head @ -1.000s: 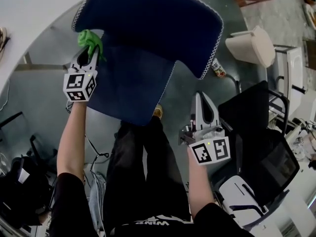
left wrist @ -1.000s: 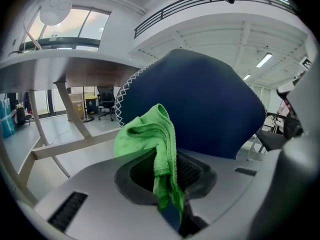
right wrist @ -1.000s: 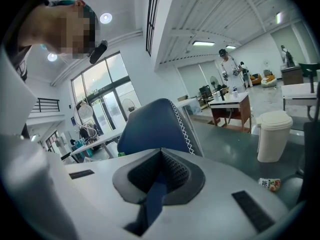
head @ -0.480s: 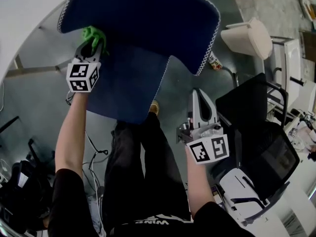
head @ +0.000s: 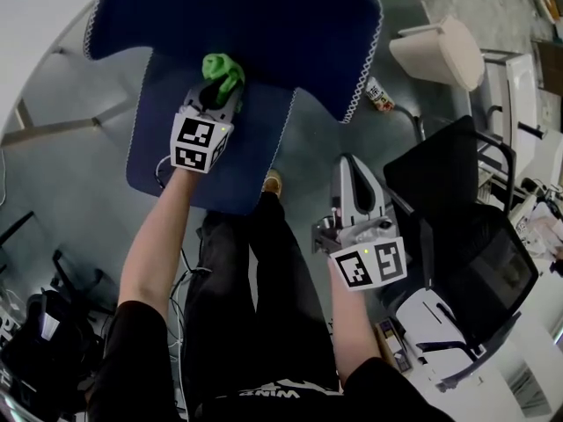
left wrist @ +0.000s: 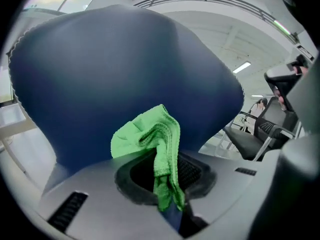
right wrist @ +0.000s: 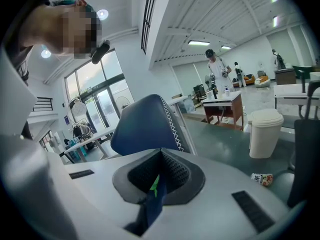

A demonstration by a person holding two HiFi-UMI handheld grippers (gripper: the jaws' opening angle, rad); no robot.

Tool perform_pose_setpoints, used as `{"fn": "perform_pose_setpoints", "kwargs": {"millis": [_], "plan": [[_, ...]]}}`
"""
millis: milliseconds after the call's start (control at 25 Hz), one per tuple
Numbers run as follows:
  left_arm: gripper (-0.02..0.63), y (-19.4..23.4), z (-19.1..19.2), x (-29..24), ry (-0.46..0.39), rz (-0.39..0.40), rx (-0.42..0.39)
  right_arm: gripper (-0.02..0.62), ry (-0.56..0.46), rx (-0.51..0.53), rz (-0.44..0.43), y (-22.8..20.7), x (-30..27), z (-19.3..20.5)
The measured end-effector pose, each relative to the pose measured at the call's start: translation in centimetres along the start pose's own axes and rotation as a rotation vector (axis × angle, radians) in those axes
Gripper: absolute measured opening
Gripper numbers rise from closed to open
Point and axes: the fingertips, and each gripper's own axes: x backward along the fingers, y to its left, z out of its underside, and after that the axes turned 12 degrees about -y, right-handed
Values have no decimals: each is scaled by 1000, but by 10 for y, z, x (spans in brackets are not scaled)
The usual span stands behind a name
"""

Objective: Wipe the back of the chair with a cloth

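Observation:
The blue chair's back [head: 237, 16] fills the top of the head view, with its seat [head: 154, 152] below it. A crumpled green cloth [head: 222, 69] is pressed against the lower middle of the back, and my left gripper [head: 215, 90] is shut on it. In the left gripper view the cloth [left wrist: 150, 139] bunches out of the left gripper [left wrist: 167, 184] right against the dark blue back [left wrist: 125, 69]. My right gripper [head: 352, 170] is held off to the right of the chair, shut and empty. The right gripper [right wrist: 159, 176] looks past the chair's stitched edge [right wrist: 142, 126].
A beige bin [head: 440, 51] stands on the floor to the right, with a small bottle [head: 376, 95] lying next to it. A black office chair [head: 457, 227] is close by my right gripper. The person's legs [head: 246, 288] stand behind the seat. Distant people [right wrist: 217, 69] are in the hall.
My left gripper has slid the green cloth to the right along the chair back, from its left edge to the middle. The right gripper has barely moved.

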Motion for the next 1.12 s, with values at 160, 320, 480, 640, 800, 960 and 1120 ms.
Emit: {"fn": "perform_pose_setpoints", "kwargs": {"millis": [160,320,480,640,800,960,1120], "plan": [[67,-43,9,-14,3,68,23,-5,5,-3,6,-3,5,3],[67,-90,4,-27,6,165,24,-5,3,-7,7,-5,8,2],[67,-134,-1,-27,12,282,24,-5,6,-8,-4,-2,13,2],[67,-145,-10,-11,18,307,34,-5,6,-15,-11,1,20,-1],[67,-127,-33,23,9,237,53,-5,2,-14,-33,8,27,-9],[67,-109,-76,60,-29,153,83,-5,6,1,-67,16,33,-25],[67,-95,-142,88,-86,102,89,-5,-3,16,-93,31,40,-54]]}}
